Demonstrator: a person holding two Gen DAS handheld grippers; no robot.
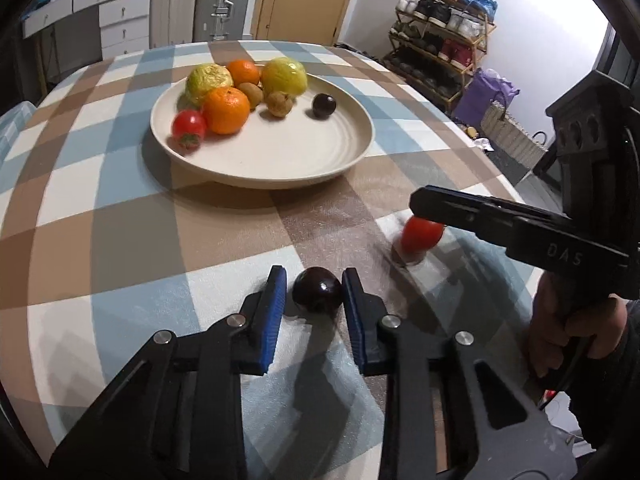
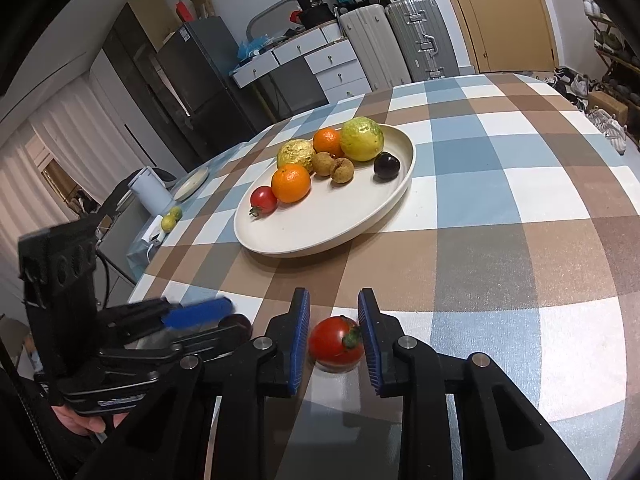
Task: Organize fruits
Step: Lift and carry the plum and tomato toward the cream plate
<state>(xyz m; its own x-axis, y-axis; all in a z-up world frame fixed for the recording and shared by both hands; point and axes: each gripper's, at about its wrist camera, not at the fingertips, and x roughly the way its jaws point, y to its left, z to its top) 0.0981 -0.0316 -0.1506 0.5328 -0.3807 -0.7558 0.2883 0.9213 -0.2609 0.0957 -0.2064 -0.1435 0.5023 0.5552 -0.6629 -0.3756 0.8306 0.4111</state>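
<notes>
Both tongs clamped on table fruit near the plate (image 1: 360, 136): left gripper (image 1: 314, 280) on dark plum (image 1: 317, 290), right gripper (image 2: 334, 312) on tomato (image 2: 335, 343); smooth round skins could squirt out w/ off-centre squeeze.

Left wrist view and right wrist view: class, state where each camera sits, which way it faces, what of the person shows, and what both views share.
Left wrist: rides the left gripper, looks forward and down along its fingers, shut on a dark plum; the person's right hand shows.
Right wrist: rides the right gripper, facing forward and down, shut on a red tomato; the left gripper shows at left, fingers below it.
Shared: the cream plate of fruit, checked tablecloth, both grippers.
</notes>
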